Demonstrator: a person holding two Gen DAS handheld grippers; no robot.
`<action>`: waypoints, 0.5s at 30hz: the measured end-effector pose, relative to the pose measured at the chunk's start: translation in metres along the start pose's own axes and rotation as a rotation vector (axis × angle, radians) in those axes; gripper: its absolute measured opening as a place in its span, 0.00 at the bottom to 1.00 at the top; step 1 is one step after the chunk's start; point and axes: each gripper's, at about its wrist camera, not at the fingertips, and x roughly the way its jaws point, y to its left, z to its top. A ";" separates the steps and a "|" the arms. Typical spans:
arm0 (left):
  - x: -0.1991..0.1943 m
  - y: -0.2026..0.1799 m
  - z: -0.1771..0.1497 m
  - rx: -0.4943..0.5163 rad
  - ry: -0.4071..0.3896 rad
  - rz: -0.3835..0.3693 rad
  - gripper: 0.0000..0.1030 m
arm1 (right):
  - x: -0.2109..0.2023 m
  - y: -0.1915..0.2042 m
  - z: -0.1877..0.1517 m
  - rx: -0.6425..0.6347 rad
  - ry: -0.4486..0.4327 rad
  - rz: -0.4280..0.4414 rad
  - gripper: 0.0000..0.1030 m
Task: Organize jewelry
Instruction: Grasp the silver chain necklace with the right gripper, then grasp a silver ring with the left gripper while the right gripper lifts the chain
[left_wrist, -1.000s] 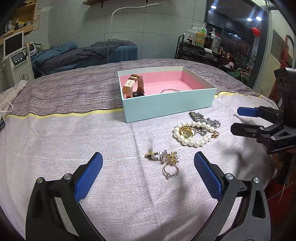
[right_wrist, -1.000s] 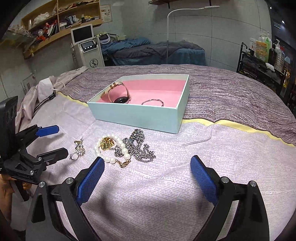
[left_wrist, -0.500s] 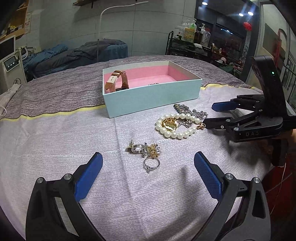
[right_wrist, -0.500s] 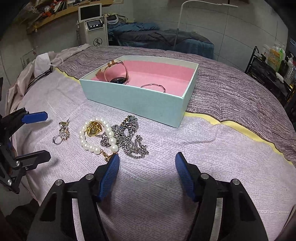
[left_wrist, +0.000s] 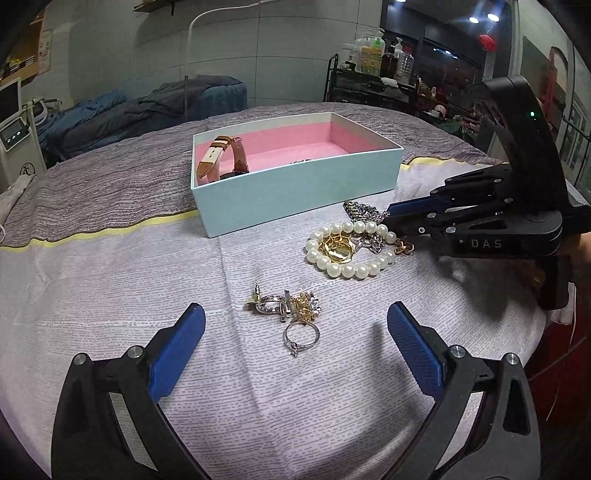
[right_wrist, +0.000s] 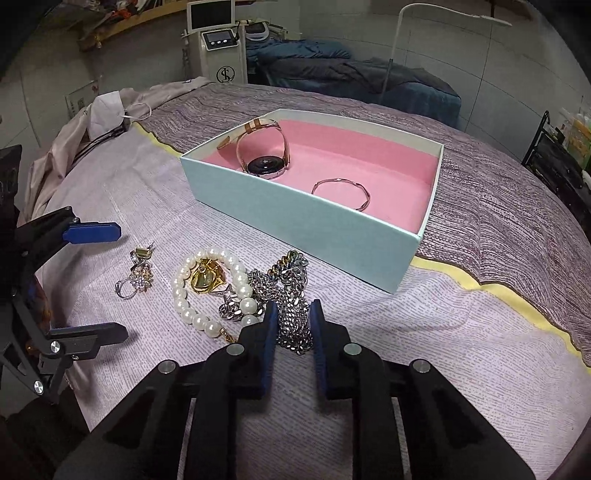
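A teal box with pink lining stands on the bed and holds a brown-strapped watch and a thin bangle. In front of it lie a pearl bracelet around a gold pendant, and a heap of silver chain. My right gripper is closing, its blue pads pressing the chain on both sides. My left gripper stands open just short of a silver ring and a small cluster of earrings, touching neither.
The striped purple bedspread runs behind the box, past a yellow seam. A white face mask and cables lie at the far left. A white machine, a blanket-covered couch and a rack of bottles stand beyond the bed.
My right gripper came in over the silver chain and went from wide open to closed around it. The left gripper barely moved and stayed open.
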 end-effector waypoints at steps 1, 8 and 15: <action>0.002 0.000 0.000 0.004 0.006 -0.001 0.91 | 0.000 -0.001 0.000 0.004 -0.001 0.002 0.11; 0.013 0.006 0.000 -0.018 0.038 -0.016 0.77 | 0.000 -0.002 -0.001 0.015 -0.006 0.007 0.08; 0.006 0.005 -0.003 -0.018 0.049 0.012 0.50 | -0.002 -0.003 -0.002 0.045 -0.014 0.004 0.08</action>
